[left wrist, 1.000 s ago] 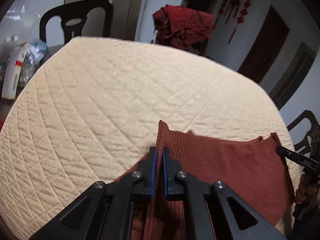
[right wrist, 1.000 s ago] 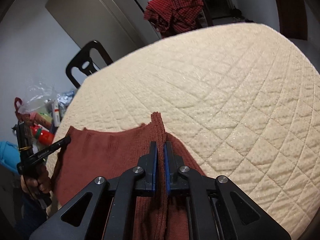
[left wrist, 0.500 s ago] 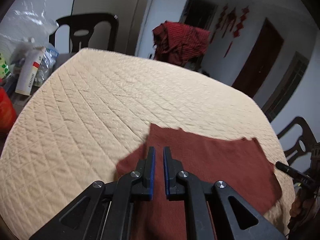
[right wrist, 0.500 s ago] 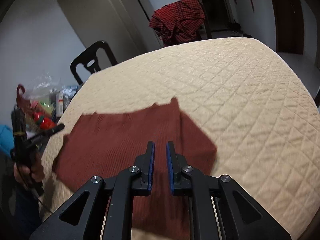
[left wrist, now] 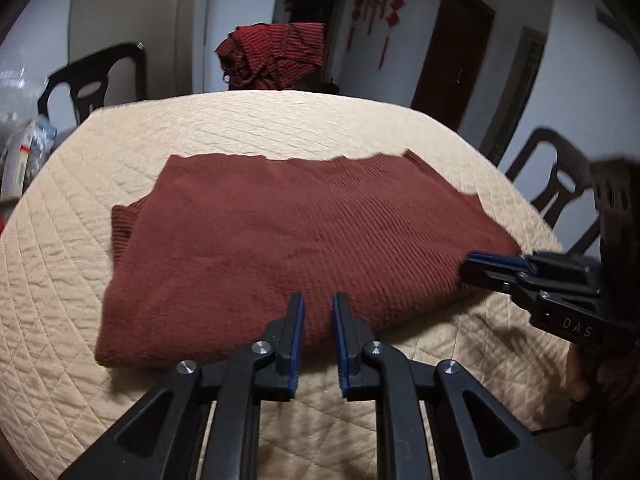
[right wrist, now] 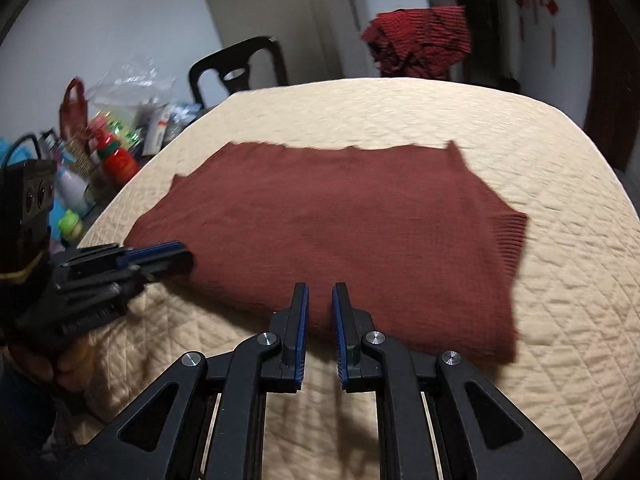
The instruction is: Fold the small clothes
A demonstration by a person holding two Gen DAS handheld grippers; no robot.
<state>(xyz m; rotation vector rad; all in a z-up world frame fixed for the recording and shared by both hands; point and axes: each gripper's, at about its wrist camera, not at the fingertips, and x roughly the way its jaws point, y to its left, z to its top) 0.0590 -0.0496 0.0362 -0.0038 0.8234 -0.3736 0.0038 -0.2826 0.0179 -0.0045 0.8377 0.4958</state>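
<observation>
Left wrist view: sweater (left wrist: 288,240) lies flat beyond left hand-held gripper (left wrist: 318,304).

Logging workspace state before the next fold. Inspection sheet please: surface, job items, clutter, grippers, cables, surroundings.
Surface: round table under a cream quilted cover.
Job's things: rust-brown knit garment lying folded and flat, one ribbed cuff sticking out at its side.
Clutter: bottles and plastic bags beside the table.
Grippers: left gripper with jaws opening, nothing between them; right gripper slightly apart, nothing held.
Cables: a dark cable near the clutter.
Surroundings: dark chairs, red checked cloth draped on one, red hanging ornaments.
</observation>
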